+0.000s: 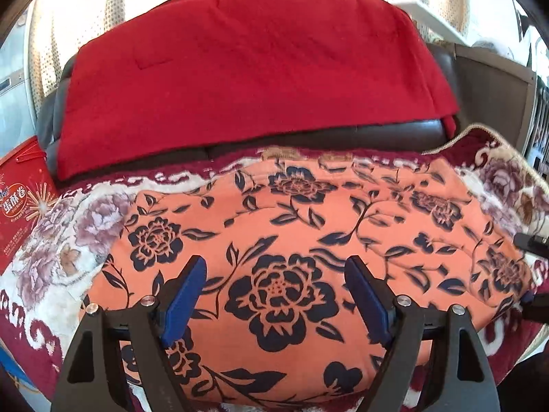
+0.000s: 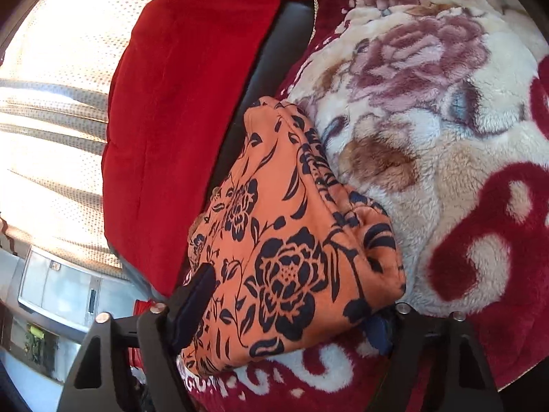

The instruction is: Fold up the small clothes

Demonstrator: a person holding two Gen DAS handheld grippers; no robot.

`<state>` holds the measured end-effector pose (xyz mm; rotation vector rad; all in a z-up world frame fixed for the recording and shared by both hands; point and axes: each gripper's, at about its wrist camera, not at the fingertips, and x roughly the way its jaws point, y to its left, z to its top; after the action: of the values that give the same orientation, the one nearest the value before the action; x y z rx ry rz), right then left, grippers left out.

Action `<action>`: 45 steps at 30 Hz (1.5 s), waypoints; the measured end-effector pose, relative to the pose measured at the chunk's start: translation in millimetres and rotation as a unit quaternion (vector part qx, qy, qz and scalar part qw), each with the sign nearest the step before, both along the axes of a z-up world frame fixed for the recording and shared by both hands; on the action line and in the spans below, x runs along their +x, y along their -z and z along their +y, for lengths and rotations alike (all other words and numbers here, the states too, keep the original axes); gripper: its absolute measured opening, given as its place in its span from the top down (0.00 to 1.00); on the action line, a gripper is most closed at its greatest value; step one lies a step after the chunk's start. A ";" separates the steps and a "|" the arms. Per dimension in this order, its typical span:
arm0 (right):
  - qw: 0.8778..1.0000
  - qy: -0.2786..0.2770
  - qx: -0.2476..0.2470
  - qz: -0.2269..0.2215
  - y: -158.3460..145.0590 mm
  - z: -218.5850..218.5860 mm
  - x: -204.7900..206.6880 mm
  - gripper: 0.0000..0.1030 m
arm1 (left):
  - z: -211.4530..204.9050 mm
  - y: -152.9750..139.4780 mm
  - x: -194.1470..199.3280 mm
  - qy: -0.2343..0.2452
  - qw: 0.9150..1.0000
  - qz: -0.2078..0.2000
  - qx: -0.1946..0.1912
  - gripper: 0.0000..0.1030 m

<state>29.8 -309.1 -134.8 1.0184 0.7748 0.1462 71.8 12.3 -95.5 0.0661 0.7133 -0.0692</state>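
Observation:
An orange garment with dark blue flowers (image 1: 291,240) lies spread on a plush floral blanket (image 1: 61,250). My left gripper (image 1: 276,269) hovers just above the garment's near middle, jaws wide apart and empty. In the right wrist view the garment's end (image 2: 291,240) is bunched and lies between the fingers of my right gripper (image 2: 291,295), which stand wide apart with the cloth between them; the right fingertip is hidden under the cloth. The right gripper's tips (image 1: 532,243) show at the garment's right edge in the left wrist view.
A red blanket (image 1: 247,79) drapes over the dark sofa back (image 1: 343,137) behind the garment. A red snack box (image 1: 20,202) stands at the left. The plush blanket (image 2: 446,120) spreads to the right of the garment. Curtains (image 2: 51,120) hang behind the sofa.

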 end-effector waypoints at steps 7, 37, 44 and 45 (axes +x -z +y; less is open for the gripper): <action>0.999 -0.014 -0.045 0.026 -0.9 11.8 13.8 0.71 | 7.6 -0.5 0.9 -0.012 1.000 0.004 -0.020 0.19; 0.908 -0.300 -0.291 -0.039 -45.2 362.5 100.0 0.86 | 258.1 31.9 -40.2 -0.254 0.930 -0.027 -0.266 0.24; 0.916 -0.273 -0.251 -0.155 -135.4 383.2 96.9 0.86 | 280.3 32.9 -50.8 -0.316 0.904 -0.043 -0.283 0.24; 0.912 -0.283 -0.258 -0.147 -125.5 392.7 97.8 0.86 | 287.2 36.1 -51.0 -0.328 0.898 -0.040 -0.290 0.24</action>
<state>127.6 83.6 -9.3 0.2378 0.7568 0.5525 20.8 299.5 -131.6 -0.7426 0.5781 0.3690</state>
